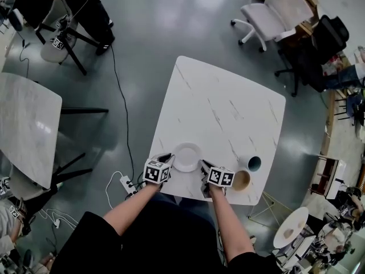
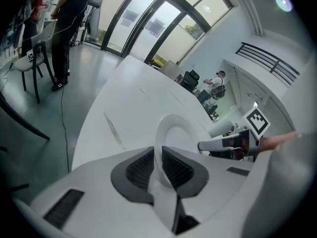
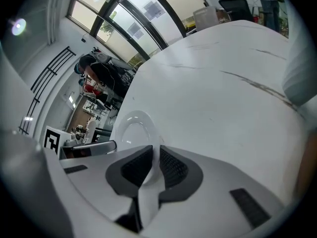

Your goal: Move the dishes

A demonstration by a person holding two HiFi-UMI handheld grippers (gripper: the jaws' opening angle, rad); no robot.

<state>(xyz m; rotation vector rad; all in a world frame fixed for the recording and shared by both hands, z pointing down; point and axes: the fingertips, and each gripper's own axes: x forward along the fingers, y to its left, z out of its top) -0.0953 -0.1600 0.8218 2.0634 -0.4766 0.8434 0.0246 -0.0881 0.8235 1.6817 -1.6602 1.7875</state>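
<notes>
A white plate (image 1: 187,157) lies near the front edge of the white marble table (image 1: 222,113). My left gripper (image 1: 168,158) holds the plate's left rim. In the left gripper view the rim of the plate (image 2: 173,128) runs between the dark pads of the left gripper (image 2: 157,155), which press on it. My right gripper (image 1: 203,166) is at the plate's right rim. In the right gripper view the plate (image 3: 131,128) has its edge pinched between the pads of the right gripper (image 3: 156,157). Each gripper shows in the other's view across the plate.
A dark blue cup (image 1: 254,163) and a tan bowl (image 1: 241,180) stand on the table just right of my right gripper. A second marble table (image 1: 25,124) is at the left. A power strip (image 1: 126,184) with cables lies on the floor. An office chair (image 1: 274,10) is beyond the table.
</notes>
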